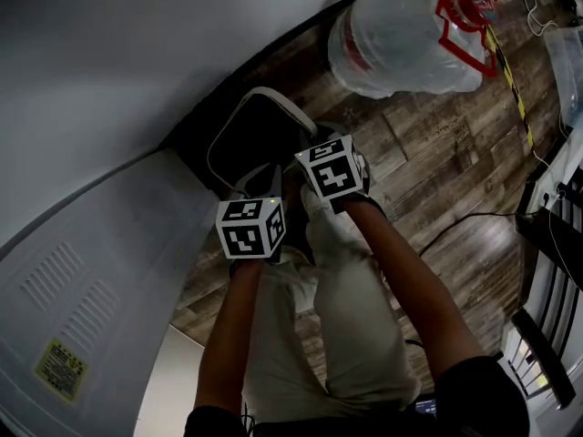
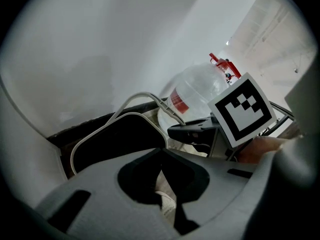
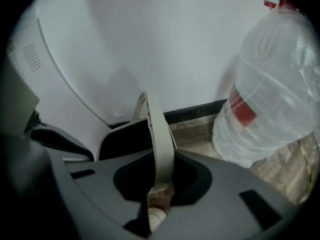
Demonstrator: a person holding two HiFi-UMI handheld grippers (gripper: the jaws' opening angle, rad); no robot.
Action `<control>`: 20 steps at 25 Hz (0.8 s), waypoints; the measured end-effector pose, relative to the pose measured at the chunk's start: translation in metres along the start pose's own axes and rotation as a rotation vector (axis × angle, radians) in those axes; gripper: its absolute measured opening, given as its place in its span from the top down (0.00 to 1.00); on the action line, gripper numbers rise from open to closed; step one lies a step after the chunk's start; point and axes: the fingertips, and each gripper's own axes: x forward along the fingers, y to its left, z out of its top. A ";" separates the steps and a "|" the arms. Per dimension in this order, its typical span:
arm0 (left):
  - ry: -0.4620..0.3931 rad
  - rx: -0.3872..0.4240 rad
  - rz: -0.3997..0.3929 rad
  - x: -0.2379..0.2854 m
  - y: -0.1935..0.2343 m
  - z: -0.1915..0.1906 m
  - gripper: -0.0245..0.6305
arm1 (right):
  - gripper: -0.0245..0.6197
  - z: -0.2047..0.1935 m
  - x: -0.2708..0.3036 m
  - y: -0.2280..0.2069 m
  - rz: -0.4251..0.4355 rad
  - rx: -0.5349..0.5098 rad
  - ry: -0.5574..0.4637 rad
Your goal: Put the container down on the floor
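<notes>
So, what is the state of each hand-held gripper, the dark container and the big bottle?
Left hand-held gripper: shut, empty.
Right hand-held gripper: shut on the container's pale grey handle.
Dark container with pale rim: lidless, handle raised; whether it touches the floor, cannot tell.
Large clear plastic bottle: red cap on, standing on wooden floor.
</notes>
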 end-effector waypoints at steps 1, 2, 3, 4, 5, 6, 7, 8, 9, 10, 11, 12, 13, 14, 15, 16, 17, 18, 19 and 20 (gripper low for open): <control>0.003 0.002 -0.003 0.002 0.000 -0.001 0.94 | 0.91 -0.001 0.002 -0.003 -0.005 0.011 0.001; 0.007 0.004 -0.007 0.005 0.000 -0.002 0.94 | 0.91 -0.002 0.005 -0.006 -0.010 0.022 0.002; 0.008 0.006 -0.011 0.007 0.000 -0.002 0.94 | 0.91 -0.004 0.008 -0.009 -0.015 0.033 0.003; 0.007 0.007 -0.015 0.010 0.001 -0.001 0.94 | 0.91 -0.005 0.011 -0.012 -0.017 0.045 0.002; 0.005 0.007 -0.019 0.012 0.002 0.000 0.94 | 0.91 -0.006 0.014 -0.015 -0.017 0.060 0.002; 0.003 0.008 -0.022 0.015 0.003 0.001 0.94 | 0.91 -0.006 0.017 -0.017 -0.015 0.076 0.001; 0.000 0.009 -0.024 0.017 0.005 0.003 0.94 | 0.91 -0.007 0.019 -0.020 -0.012 0.091 -0.001; -0.001 0.008 -0.026 0.019 0.007 0.004 0.94 | 0.91 -0.007 0.021 -0.022 -0.010 0.103 -0.002; -0.002 0.008 -0.028 0.021 0.008 0.005 0.94 | 0.91 -0.008 0.023 -0.024 -0.009 0.113 -0.002; -0.002 0.007 -0.029 0.023 0.008 0.006 0.94 | 0.91 -0.010 0.025 -0.027 -0.010 0.120 -0.001; -0.002 0.008 -0.031 0.025 0.009 0.006 0.94 | 0.91 -0.012 0.028 -0.030 -0.013 0.124 0.003; -0.002 0.009 -0.032 0.026 0.010 0.006 0.94 | 0.91 -0.015 0.031 -0.034 -0.016 0.126 0.009; -0.002 0.011 -0.032 0.028 0.011 0.006 0.94 | 0.91 -0.017 0.034 -0.037 -0.018 0.132 0.013; -0.002 0.011 -0.032 0.030 0.013 0.006 0.94 | 0.91 -0.018 0.036 -0.039 -0.018 0.139 0.017; -0.002 0.011 -0.031 0.031 0.014 0.006 0.94 | 0.91 -0.019 0.038 -0.041 -0.018 0.145 0.020; -0.003 0.009 -0.030 0.032 0.016 0.006 0.94 | 0.91 -0.020 0.040 -0.041 -0.017 0.150 0.024; -0.006 0.009 -0.030 0.032 0.017 0.006 0.94 | 0.90 -0.022 0.041 -0.042 -0.017 0.152 0.027; -0.010 0.010 -0.031 0.033 0.017 0.007 0.94 | 0.89 -0.023 0.042 -0.043 -0.018 0.155 0.030; -0.018 0.013 -0.033 0.033 0.017 0.007 0.94 | 0.87 -0.024 0.042 -0.044 -0.019 0.159 0.031; -0.025 0.017 -0.036 0.034 0.016 0.008 0.94 | 0.86 -0.025 0.042 -0.045 -0.019 0.165 0.029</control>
